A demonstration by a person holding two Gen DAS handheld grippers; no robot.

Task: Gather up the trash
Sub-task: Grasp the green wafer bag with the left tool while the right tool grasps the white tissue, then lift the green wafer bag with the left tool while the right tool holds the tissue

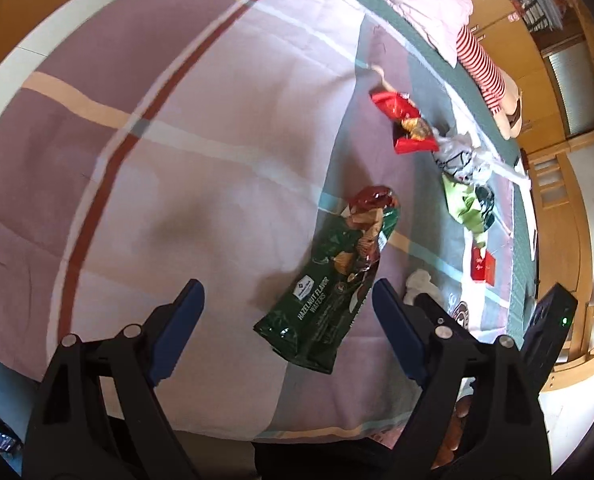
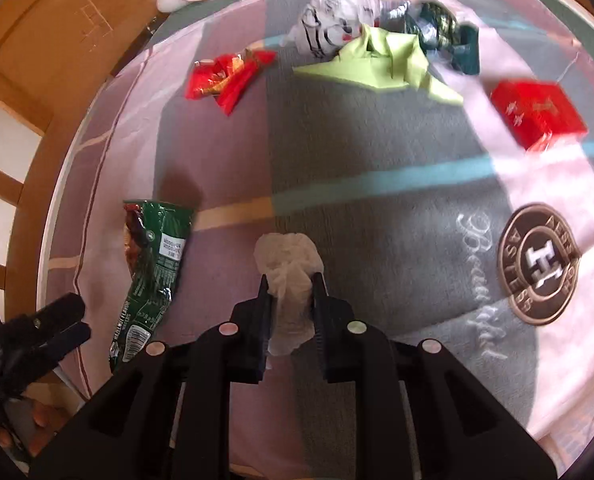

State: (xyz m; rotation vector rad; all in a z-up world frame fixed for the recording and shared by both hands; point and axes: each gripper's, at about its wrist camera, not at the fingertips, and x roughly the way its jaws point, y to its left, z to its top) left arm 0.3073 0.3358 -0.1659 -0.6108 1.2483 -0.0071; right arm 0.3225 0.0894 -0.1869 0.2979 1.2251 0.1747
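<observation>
Bedspread: the plaid blanket spreads beneath both your grippers and carries all the trash.
Wafer bag: green, lying flat just ahead of your left gripper, its near end between the fingers' line; in the right wrist view it lies to the left of your right gripper.
Green paper: crumpled, far ahead of your right gripper, touching a white plastic bag.
Red box: ahead and to the right of your right gripper.
Red wrapper: ahead and to the left.
Left gripper: jaws spread wide, holding nothing.
Right gripper: jaws closed on the crumpled tissue, which bulges past the fingertips.
</observation>
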